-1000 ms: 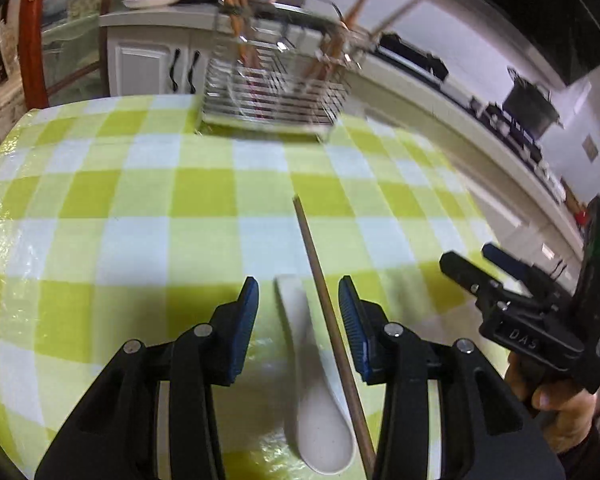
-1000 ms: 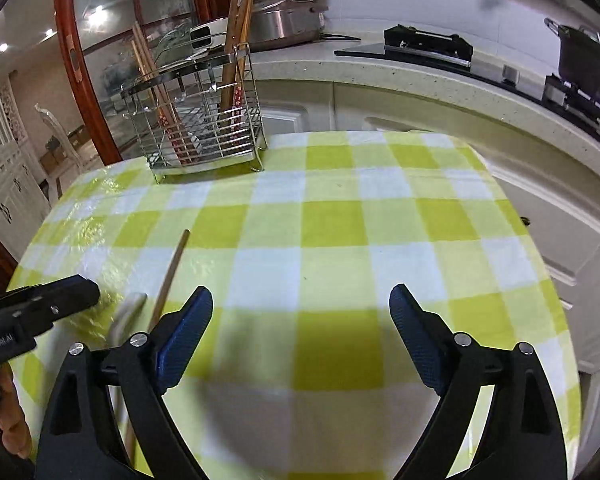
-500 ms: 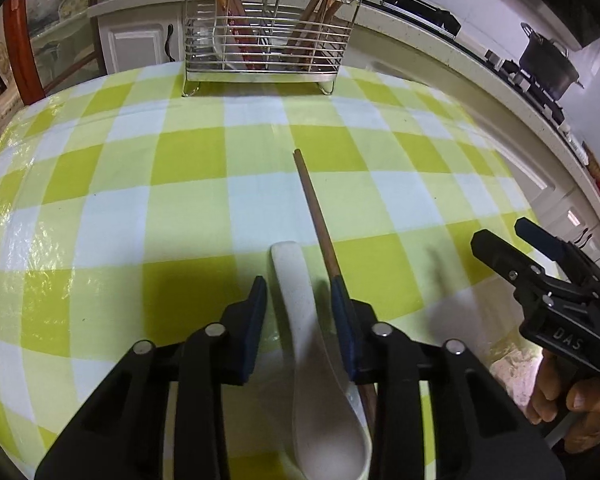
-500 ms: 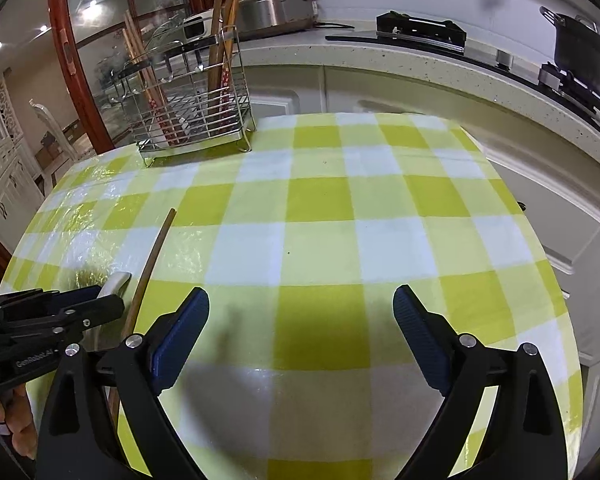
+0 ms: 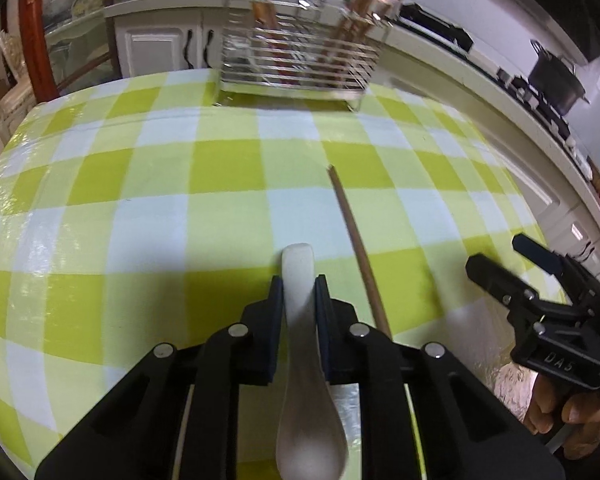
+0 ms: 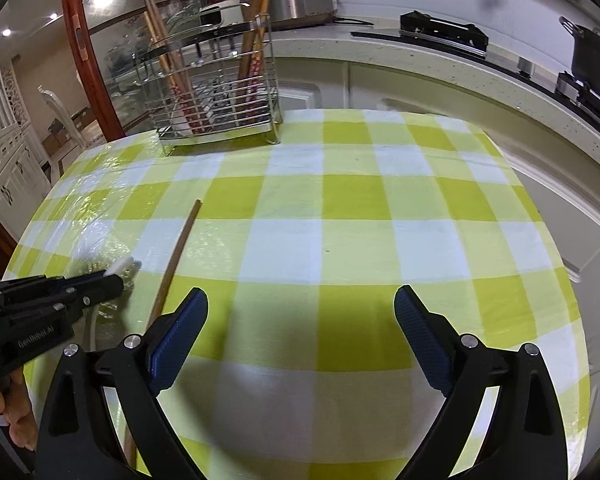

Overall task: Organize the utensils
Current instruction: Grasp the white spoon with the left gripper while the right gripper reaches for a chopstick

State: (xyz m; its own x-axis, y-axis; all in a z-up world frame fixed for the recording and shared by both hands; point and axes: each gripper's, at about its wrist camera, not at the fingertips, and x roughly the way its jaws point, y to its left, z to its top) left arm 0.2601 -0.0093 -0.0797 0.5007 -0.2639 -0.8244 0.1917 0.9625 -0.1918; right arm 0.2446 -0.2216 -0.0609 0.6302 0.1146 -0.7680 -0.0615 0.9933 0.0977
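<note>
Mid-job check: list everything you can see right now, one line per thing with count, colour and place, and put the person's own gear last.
spoon: one, white, on the tablecloth near edge, handle between the left gripper's closing pads.
loose chopstick: one, brown wood, flat on the cloth just right of the spoon.
wire rack: one, silver, far edge of the table, with several upright wooden chopsticks.
tablecloth: one, green and white check, covering the table.
counter: one, pale, behind the table, with a silver cooker and a black pot.
left gripper: one, black, jaws closing on the spoon handle.
right gripper: one, black with blue pads, wide open above bare cloth.
</note>
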